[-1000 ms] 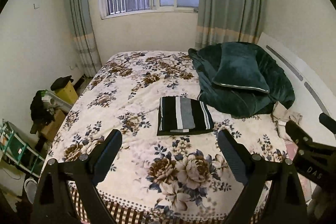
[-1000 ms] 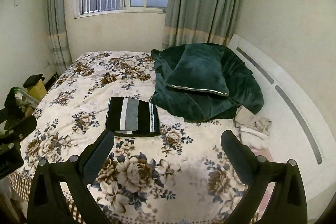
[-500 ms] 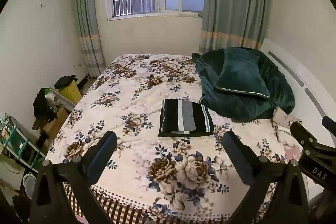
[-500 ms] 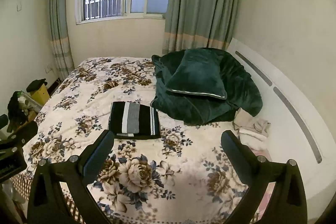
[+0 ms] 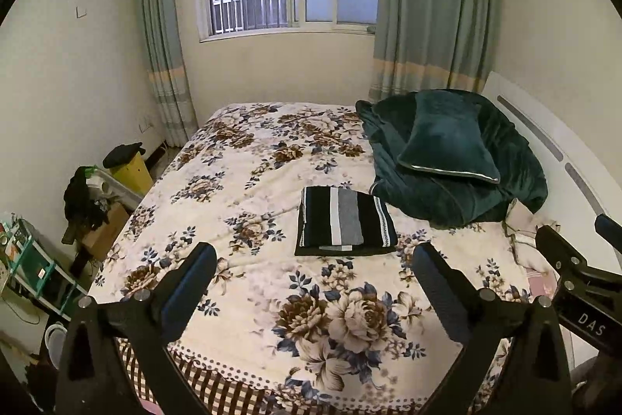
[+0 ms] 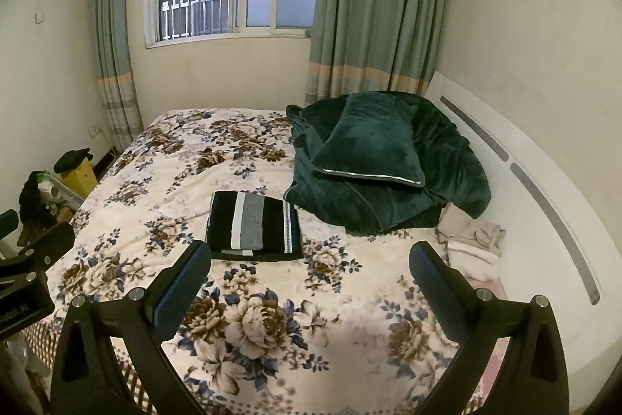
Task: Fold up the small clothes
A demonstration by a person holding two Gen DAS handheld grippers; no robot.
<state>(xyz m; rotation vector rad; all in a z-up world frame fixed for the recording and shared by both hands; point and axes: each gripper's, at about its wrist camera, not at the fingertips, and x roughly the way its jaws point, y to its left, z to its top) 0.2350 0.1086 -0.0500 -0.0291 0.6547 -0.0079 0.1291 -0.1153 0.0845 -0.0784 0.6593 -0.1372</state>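
Observation:
A folded black garment with white and grey stripes (image 5: 344, 220) lies flat in the middle of the flowered bed cover (image 5: 248, 205); it also shows in the right wrist view (image 6: 254, 222). My left gripper (image 5: 313, 261) is open and empty, held above the near part of the bed, well short of the garment. My right gripper (image 6: 309, 259) is open and empty too, level with it. Each gripper shows at the edge of the other's view.
A dark green blanket with a pillow (image 5: 451, 150) is piled at the right of the bed by the white headboard (image 6: 544, 205). Light cloths (image 6: 472, 238) lie beside it. Boxes and clutter (image 5: 97, 197) stand on the floor at the left. A window and curtains are behind.
Both grippers have drawn back and risen from the bed; the garment looks smaller and more of the room and window shows. The garment has not moved.

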